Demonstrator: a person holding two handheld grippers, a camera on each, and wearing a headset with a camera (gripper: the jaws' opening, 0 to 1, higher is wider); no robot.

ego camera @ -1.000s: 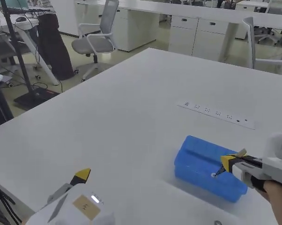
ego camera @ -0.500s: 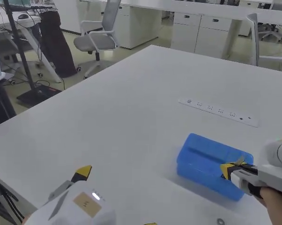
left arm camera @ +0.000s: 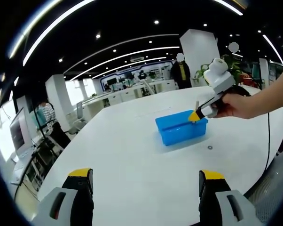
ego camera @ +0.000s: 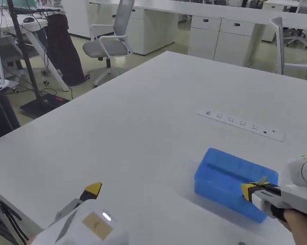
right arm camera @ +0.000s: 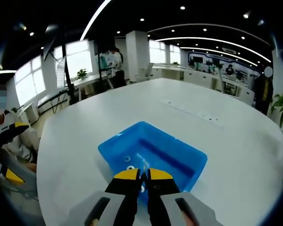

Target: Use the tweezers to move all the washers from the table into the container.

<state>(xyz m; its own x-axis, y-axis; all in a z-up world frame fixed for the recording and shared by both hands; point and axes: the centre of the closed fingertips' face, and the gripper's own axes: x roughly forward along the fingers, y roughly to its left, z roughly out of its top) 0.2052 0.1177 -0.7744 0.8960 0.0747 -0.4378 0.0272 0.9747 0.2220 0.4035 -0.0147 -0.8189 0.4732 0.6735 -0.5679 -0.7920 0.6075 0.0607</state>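
The blue container (ego camera: 230,176) stands on the white table (ego camera: 143,117) at the near right. My right gripper (ego camera: 249,190) hovers over the container's near right rim, shut on the tweezers (ego camera: 261,180), whose back end sticks up behind the yellow tips. In the right gripper view the shut gripper (right arm camera: 143,175) points down into the container (right arm camera: 179,162), where two washers (right arm camera: 127,158) lie on the floor. One washer (left arm camera: 210,148) lies on the table just in front of the container (left arm camera: 179,132). My left gripper (left arm camera: 146,181) is open and holds nothing, low at the near left (ego camera: 92,191).
A recessed socket strip (ego camera: 241,124) runs across the table beyond the container. Office chairs (ego camera: 110,46) and white desks stand past the far edge, and a black stand (ego camera: 26,61) is at the left. Two people (left arm camera: 181,70) stand far off.
My right gripper has drawn the tweezers back from the container's middle toward its near right rim. The left gripper has stayed in place.
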